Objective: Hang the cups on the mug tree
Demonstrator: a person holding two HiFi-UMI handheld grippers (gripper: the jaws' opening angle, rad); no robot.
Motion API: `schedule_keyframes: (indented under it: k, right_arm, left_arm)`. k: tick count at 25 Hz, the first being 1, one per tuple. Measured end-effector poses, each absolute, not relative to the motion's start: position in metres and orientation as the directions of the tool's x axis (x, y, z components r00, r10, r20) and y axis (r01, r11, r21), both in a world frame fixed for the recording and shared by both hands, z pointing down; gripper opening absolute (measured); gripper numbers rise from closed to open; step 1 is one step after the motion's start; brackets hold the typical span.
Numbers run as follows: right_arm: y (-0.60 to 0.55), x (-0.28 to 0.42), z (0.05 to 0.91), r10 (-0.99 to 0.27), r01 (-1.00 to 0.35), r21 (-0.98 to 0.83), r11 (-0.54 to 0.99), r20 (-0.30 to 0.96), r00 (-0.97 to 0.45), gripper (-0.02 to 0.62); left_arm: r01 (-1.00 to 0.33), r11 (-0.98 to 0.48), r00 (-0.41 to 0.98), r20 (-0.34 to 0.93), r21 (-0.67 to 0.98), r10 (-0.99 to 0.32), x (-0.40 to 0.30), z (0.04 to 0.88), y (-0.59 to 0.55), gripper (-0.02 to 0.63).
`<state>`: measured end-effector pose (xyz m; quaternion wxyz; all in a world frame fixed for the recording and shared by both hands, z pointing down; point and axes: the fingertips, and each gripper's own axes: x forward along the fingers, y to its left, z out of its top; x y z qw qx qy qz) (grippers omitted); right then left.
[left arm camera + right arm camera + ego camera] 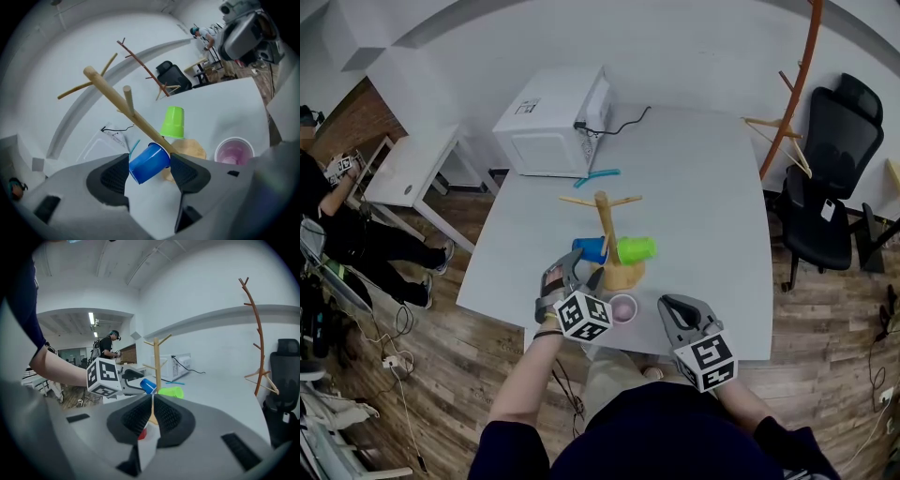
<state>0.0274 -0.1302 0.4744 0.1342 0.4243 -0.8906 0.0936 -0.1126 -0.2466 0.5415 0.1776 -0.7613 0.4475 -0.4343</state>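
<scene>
The wooden mug tree (pixel 605 217) stands near the front of the grey-white table (pixel 712 206). A blue cup (pixel 591 249) (pixel 149 162) hangs on a low peg at its left, and a green cup (pixel 636 249) (pixel 173 123) hangs on a peg at its right. A pink cup (pixel 622 307) (pixel 233 152) stands upright on the table in front of the tree's base. My left gripper (pixel 583 272) (pixel 149 175) is open, its pads close on either side of the blue cup. My right gripper (pixel 671 303) (pixel 153 401) is shut and empty, right of the pink cup.
A white microwave (pixel 551 122) sits at the table's back left, with a teal stick (pixel 597 176) before it. A black office chair (pixel 830 178) and an orange coat stand (pixel 792 94) are at the right. A small white table (pixel 412 164) and a seated person (pixel 337 220) are at the left.
</scene>
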Motion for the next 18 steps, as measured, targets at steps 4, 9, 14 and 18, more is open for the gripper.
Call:
schedule_keyframes:
  k: [4,9,14,18]
  right_arm:
    - [-0.130,0.023,0.475,-0.722,-0.772,-0.055,0.633,0.319,-0.615,0.035]
    - [-0.127,0.020,0.475,-0.711,-0.761,-0.055,0.646,0.319,-0.626,0.035]
    - [-0.124,0.018,0.476,-0.703,-0.753,-0.056,0.655,0.320,-0.635,0.035]
    - [-0.121,0.018,0.477,-0.698,-0.750,-0.056,0.660,0.324,-0.638,0.035]
  left_arm:
    - [-0.619,-0.509,0.227,0.484,-0.599,-0.845,-0.117,0.538,-0.239,0.278]
    - [-0.701,-0.478,0.237,0.459,-0.529,-0.856,-0.116,0.535,-0.227,0.256]
    - [-0.791,-0.430,0.243,0.420,-0.435,-0.874,-0.115,0.528,-0.215,0.170]
    - [-0.845,-0.387,0.242,0.382,-0.369,-0.892,-0.114,0.520,-0.206,0.107]
